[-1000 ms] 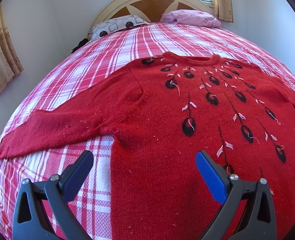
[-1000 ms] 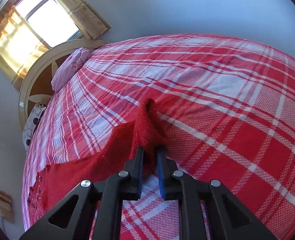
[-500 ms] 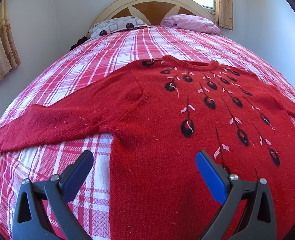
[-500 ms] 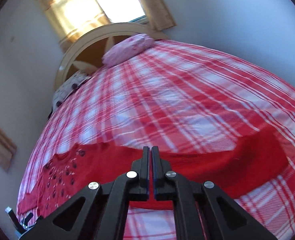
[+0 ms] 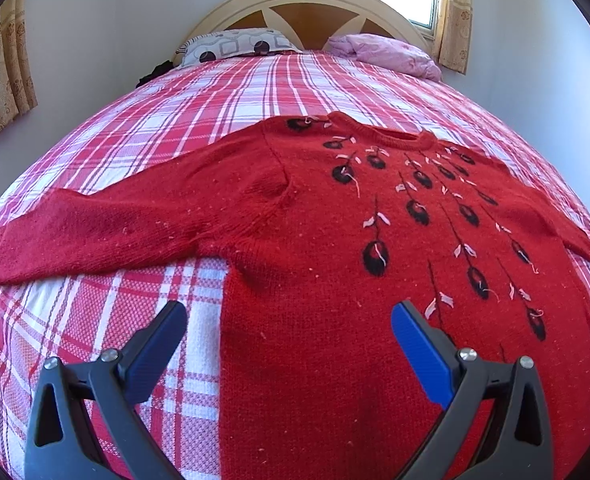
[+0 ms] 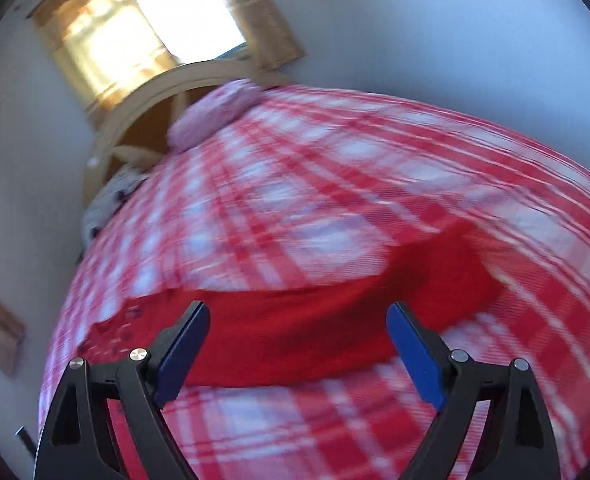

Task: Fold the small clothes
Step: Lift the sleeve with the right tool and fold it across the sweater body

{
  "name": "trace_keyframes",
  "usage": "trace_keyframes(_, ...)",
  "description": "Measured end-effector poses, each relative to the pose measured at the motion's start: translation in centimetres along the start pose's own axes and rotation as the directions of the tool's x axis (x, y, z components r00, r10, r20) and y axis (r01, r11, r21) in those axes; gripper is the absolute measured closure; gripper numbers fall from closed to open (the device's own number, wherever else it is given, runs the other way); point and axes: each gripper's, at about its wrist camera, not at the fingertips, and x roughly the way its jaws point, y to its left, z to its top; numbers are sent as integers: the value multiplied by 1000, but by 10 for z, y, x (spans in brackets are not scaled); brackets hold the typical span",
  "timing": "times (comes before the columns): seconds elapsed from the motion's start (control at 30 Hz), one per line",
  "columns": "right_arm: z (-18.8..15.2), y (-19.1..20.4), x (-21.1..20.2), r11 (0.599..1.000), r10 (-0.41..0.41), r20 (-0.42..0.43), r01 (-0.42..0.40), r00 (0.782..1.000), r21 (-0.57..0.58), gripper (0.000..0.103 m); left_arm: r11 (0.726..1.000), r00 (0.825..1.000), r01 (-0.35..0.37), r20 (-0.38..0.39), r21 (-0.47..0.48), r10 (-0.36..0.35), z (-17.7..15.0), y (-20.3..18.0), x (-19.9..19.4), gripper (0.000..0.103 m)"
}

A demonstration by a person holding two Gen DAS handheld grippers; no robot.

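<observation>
A red knit sweater [image 5: 335, 280] with black and pink feather marks lies flat and face up on the plaid bed, neck toward the headboard, its left sleeve [image 5: 115, 228] spread out to the left. My left gripper [image 5: 289, 328] is open and empty, hovering over the sweater's lower left edge. In the blurred right wrist view the sweater's right sleeve [image 6: 335, 320] lies flat across the bed. My right gripper [image 6: 297, 330] is open and empty just above that sleeve.
The red and white plaid bedspread [image 5: 95, 340] covers the whole bed. A patterned pillow [image 5: 235, 46] and a pink pillow [image 5: 387, 54] lie by the wooden headboard [image 5: 307, 12]. White walls stand close on both sides, with curtained windows.
My right gripper let go of the right sleeve, which now lies flat, and opened wide while swinging round. My left gripper stayed open and drew back slightly.
</observation>
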Motion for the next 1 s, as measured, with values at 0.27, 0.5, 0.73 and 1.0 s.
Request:
trace_keyframes(0.27,4,-63,44,979,-87,-36,92,996,182,39,999,1000,-18,-11,28,18,0,-6,3,0)
trace_keyframes(0.5,11,-65,66,977,-56,-33,62,998,203,92,999,999,-24,-38,37,25,0,-7,9,0)
trace_keyframes(0.73,16,7,43,1000,30,31,-30,999,8,93,999,999,-25,-43,45,27,0,-8,10,0)
trace_keyframes(1.0,-4,158,32,936,203,-5,-196,979,-294,93,998,999,-28,-43,48,30,-1,-8,10,0)
